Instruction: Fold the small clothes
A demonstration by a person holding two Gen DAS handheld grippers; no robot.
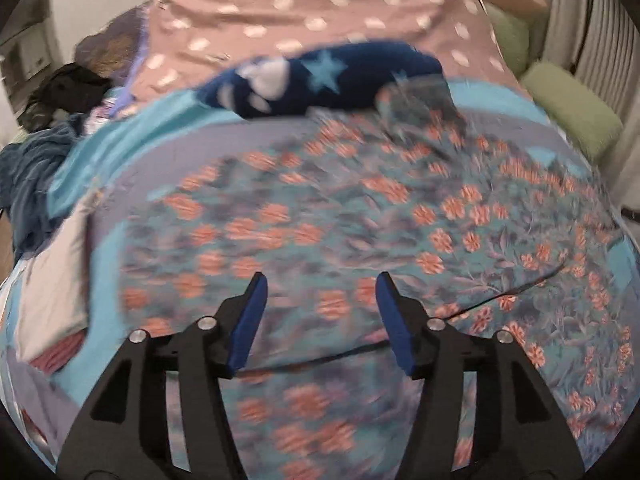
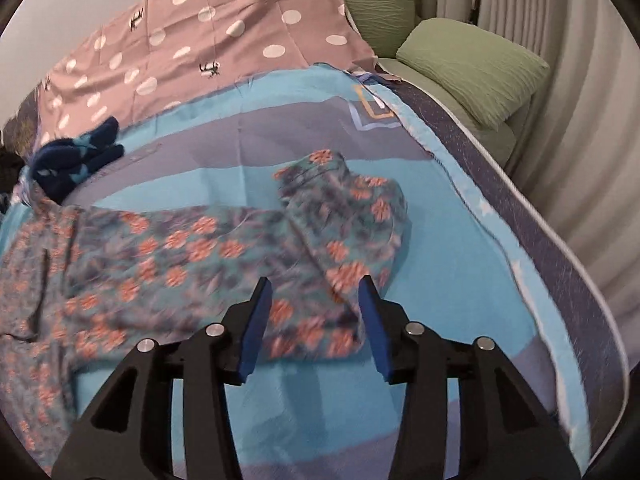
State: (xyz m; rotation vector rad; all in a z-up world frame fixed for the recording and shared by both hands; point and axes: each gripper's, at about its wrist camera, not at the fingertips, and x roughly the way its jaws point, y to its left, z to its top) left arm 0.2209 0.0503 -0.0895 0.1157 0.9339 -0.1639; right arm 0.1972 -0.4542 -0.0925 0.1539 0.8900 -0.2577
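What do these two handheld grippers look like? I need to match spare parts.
Both look alike. The left gripper and right gripper each have black, angular plastic linkages with triangular cut-outs, round silver pivot bolts, and two flat rectangular fingers faced with blue pads. No cables, markings or sleeves are visible on either.

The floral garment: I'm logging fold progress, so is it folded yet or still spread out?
Mostly spread: the floral garment lies flat across the blue bedspread, one end flipped over itself. Both grippers are open.

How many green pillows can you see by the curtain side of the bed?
2. One green pillow lies nearer, beside the bed's edge; a second green pillow sits behind it, toward the headboard corner. More could be hidden behind the dotted sheet.
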